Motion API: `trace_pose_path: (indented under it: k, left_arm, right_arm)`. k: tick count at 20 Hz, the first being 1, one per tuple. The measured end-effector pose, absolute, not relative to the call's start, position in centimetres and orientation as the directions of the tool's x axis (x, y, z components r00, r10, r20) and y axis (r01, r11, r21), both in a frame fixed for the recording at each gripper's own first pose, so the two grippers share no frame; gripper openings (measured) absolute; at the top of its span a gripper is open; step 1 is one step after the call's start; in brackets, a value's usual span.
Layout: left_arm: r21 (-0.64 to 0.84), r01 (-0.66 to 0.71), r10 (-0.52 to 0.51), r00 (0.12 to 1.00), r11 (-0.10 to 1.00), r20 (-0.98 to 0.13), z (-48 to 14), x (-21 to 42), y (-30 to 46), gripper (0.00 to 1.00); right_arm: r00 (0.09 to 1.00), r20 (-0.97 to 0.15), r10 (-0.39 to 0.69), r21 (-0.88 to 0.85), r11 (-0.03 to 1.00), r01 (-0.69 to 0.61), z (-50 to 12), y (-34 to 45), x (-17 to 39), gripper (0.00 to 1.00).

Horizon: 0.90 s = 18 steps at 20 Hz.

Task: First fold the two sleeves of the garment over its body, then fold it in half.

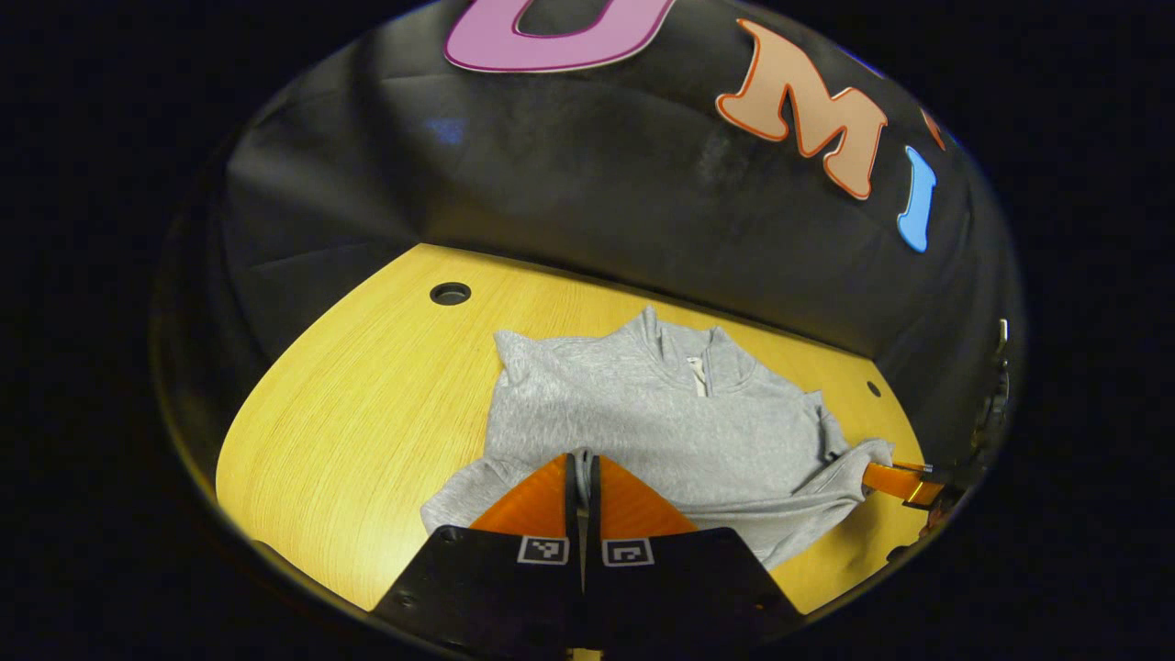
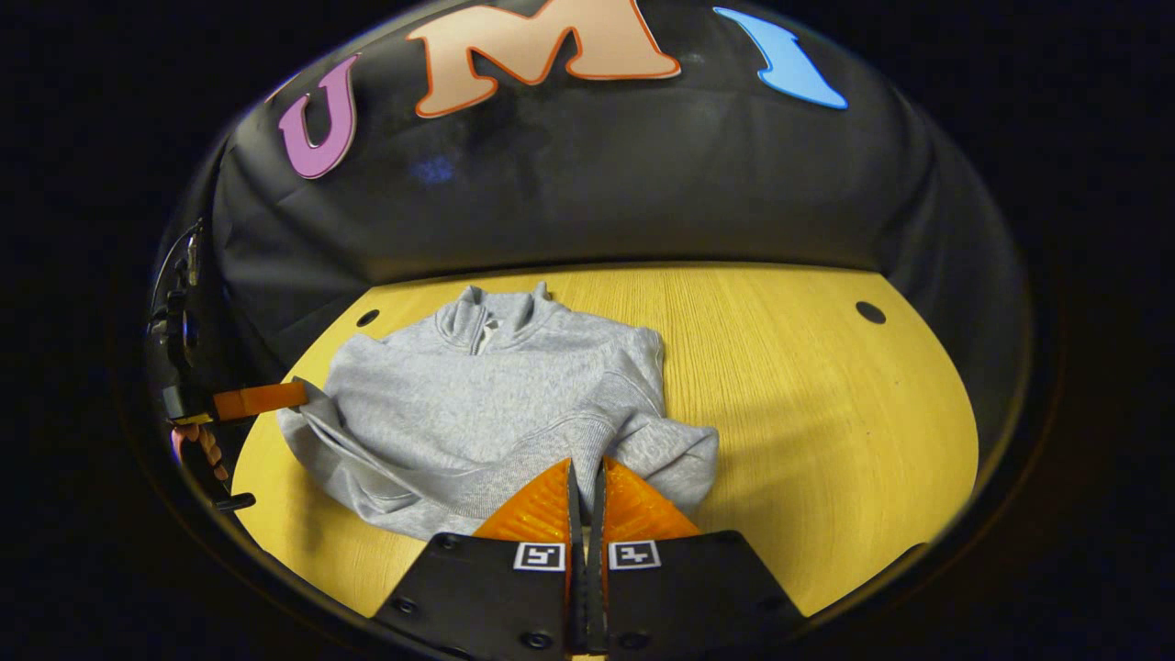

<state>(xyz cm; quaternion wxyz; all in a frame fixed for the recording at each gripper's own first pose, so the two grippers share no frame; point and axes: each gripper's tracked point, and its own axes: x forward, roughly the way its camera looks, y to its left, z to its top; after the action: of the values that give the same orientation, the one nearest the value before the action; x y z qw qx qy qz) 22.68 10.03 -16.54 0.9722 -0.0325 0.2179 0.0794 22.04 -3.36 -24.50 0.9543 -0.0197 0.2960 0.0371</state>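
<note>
A grey zip-collar sweatshirt (image 1: 643, 413) lies on the wooden table, collar (image 1: 693, 353) toward the back wall, sleeves lying across its body. My left gripper (image 1: 583, 464) is shut on a thin pinch of the near edge on its side. In that view the right gripper (image 1: 904, 484) pinches the garment's other near corner, which is pulled up a little. In the right gripper view, the sweatshirt (image 2: 496, 395) spreads left of centre and my right gripper (image 2: 586, 473) is shut on its ribbed edge. The left gripper (image 2: 262, 400) grips the far-left corner, with a hand behind it.
The yellow wooden table (image 2: 808, 404) has bare surface right of the garment in the right gripper view and left of it (image 1: 367, 404) in the left gripper view. Small round holes (image 1: 450, 294) (image 2: 870, 312) sit near its back corners. The black cloth wall stands close behind.
</note>
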Motion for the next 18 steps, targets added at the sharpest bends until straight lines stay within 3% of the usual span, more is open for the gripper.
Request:
trace_pose_path:
  k: [4, 8, 10, 11, 13, 14, 15, 18]
  left_arm:
    - [-0.006, -0.169, 0.144, 0.859, 0.986, -0.491, -19.3, 23.8, 10.4, 0.00]
    - [-0.049, -0.202, 0.154, 0.863, 0.978, -0.482, -19.3, 23.9, 10.5, 0.04]
    - [-0.059, -0.206, 0.152, 0.861, 0.977, -0.485, -19.5, 23.7, 10.6, 0.08]
    - [-0.060, -0.197, 0.144, 0.864, 0.979, -0.483, -19.1, 23.6, 10.4, 0.10]
    - [-0.048, -0.169, 0.127, 0.873, 0.984, -0.471, -18.1, 23.1, 10.0, 0.45]
    - [-0.032, -0.163, 0.131, 0.880, 0.986, -0.456, -17.3, 22.9, 9.9, 0.65]
    - [-0.023, -0.164, 0.138, 0.892, 0.986, -0.431, -16.1, 22.7, 9.9, 0.72]
    - [-0.029, -0.150, 0.129, 0.921, 0.988, -0.368, -12.9, 21.2, 8.9, 0.89]
  right_arm:
    - [0.796, -0.596, 0.108, 0.018, 0.992, -0.121, -26.3, -3.2, 23.0, 0.03]
    - [0.786, -0.598, 0.157, 0.049, 0.986, -0.160, -26.3, -2.6, 22.7, 0.12]
    - [0.774, -0.598, 0.208, 0.100, 0.978, -0.186, -26.0, -1.4, 22.2, 0.26]
    - [0.766, -0.596, 0.241, 0.130, 0.970, -0.205, -25.8, -0.5, 22.0, 0.48]
    - [0.774, -0.584, 0.244, 0.112, 0.969, -0.221, -25.2, 0.0, 21.7, 0.90]
    - [0.782, -0.576, 0.236, 0.088, 0.970, -0.228, -24.9, 0.1, 21.6, 0.93]
    - [0.795, -0.563, 0.225, 0.064, 0.971, -0.230, -24.2, 0.0, 21.5, 0.96]
    - [0.854, -0.476, 0.210, 0.024, 0.974, -0.226, -20.2, 0.2, 21.0, 0.95]
